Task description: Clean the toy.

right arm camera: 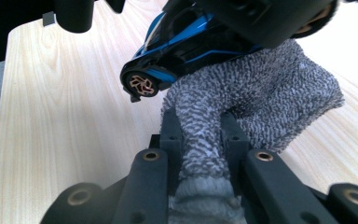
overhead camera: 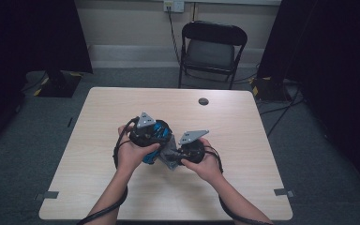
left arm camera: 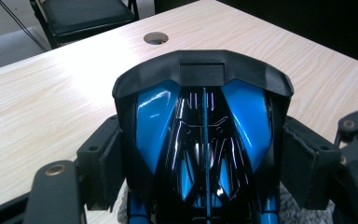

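A blue and black toy car (left arm camera: pixel 200 130) sits nose-forward between the jaws of my left gripper (left arm camera: pixel 200 158). Its pads (left arm camera: pixel 106 163) press on both sides of the car's body, so it is shut on the car. In the high view the left gripper (overhead camera: pixel 147 136) holds the car (overhead camera: pixel 161 130) just above the middle of the table. My right gripper (right arm camera: pixel 200 135) is shut on a bunched fold of a grey terry cloth (right arm camera: pixel 261 93). The cloth lies against the underside of the car (right arm camera: pixel 182 46), beside one wheel (right arm camera: pixel 142 84). The right gripper (overhead camera: pixel 180 153) points left towards the car, with the cloth (overhead camera: pixel 168 160) between them.
The light wooden table (overhead camera: pixel 122 108) has a round cable hole (overhead camera: pixel 203 101) near its far edge. A black folding chair (overhead camera: pixel 211 47) stands behind the table. Dark curtains hang at both sides, and cables run over the floor at the right.
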The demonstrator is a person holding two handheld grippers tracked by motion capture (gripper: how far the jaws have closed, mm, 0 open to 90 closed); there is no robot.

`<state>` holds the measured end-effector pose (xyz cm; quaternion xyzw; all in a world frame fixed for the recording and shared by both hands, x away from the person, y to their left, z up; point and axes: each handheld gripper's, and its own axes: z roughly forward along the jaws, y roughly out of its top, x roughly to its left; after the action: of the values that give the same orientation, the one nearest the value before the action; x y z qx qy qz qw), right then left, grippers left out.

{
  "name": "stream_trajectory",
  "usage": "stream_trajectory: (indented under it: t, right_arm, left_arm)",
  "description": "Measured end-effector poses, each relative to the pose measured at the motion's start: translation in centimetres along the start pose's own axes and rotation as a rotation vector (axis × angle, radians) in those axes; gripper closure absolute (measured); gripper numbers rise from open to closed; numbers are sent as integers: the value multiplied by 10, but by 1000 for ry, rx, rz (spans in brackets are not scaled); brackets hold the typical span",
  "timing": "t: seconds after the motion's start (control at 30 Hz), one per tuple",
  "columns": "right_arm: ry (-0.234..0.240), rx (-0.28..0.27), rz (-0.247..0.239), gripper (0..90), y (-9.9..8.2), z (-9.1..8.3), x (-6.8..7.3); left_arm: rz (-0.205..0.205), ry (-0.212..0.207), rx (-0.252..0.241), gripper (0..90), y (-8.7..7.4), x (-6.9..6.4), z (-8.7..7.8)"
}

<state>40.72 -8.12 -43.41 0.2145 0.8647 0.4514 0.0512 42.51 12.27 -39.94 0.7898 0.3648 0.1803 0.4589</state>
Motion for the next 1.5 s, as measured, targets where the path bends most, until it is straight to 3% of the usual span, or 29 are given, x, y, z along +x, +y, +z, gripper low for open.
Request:
stream_trajectory:
  t: [1.03,1.5]
  right_arm:
    - [81,24,-54,766,-10,20,13]
    - [108,39,-73,766,-12,25,18]
  left_arm:
    - [-6,-8,-16,256,18,-1,8]
    - [-21,-16,-57,256,27,0,8]
